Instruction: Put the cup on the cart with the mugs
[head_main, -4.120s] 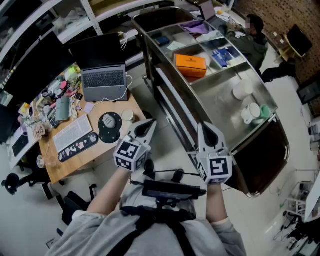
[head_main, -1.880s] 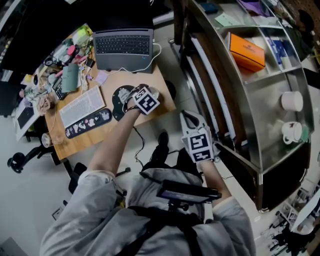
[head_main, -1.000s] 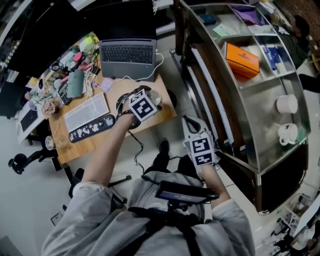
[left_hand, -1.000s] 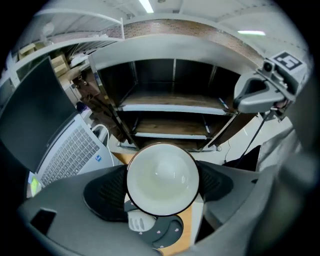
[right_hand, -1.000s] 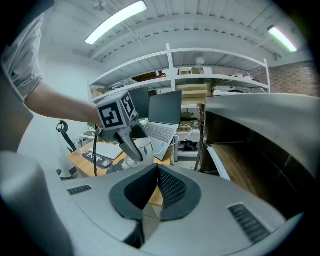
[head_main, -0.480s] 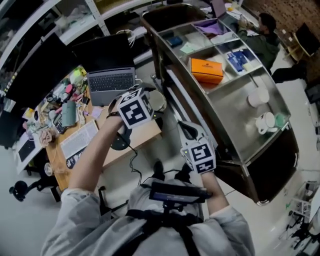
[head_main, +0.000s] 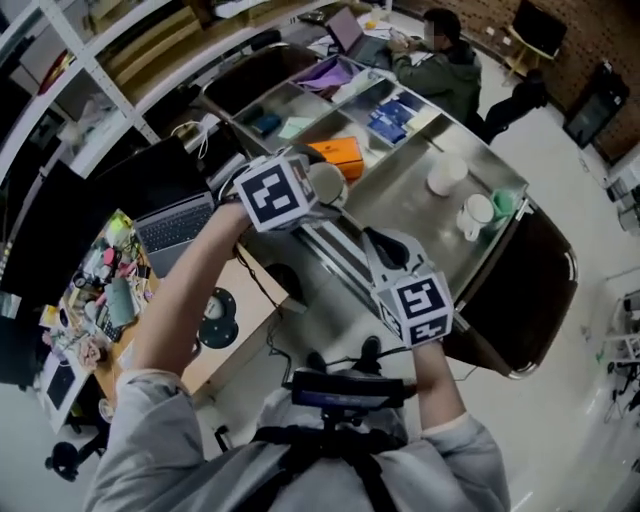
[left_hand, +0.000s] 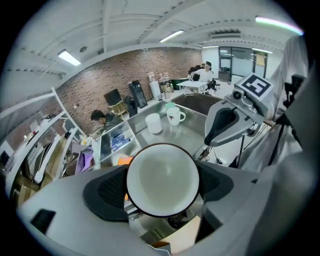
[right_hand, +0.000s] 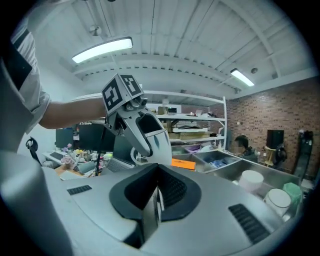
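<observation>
— Office floor lies below you: a stainless cart crosses the upper middle of the head view. A wooden desk with a laptop sits at lower left.

— Locate the cup. Your left gripper holds it in the air. In the head view it appears over the cart's near edge, just below an orange box.

— Verify the grip in the left gripper view. Both dark pads press against the cup's sides. You see only its round white face with a dark rim; its walls are hidden.

— Note that in the head view your marker cube covers most of the cup.

— Check your right gripper: its jaws are together, with nothing between them. It sits near frame centre in the head view, in front of the cart.

— Find the mugs. Two white ones stand close together toward the cart's right end, well apart from the cup. The farther one shows no handle.

— A green object just beside the nearer mug cannot be identified. The cart's lower levels are hidden beneath its top. A seated person is behind the cart.
</observation>
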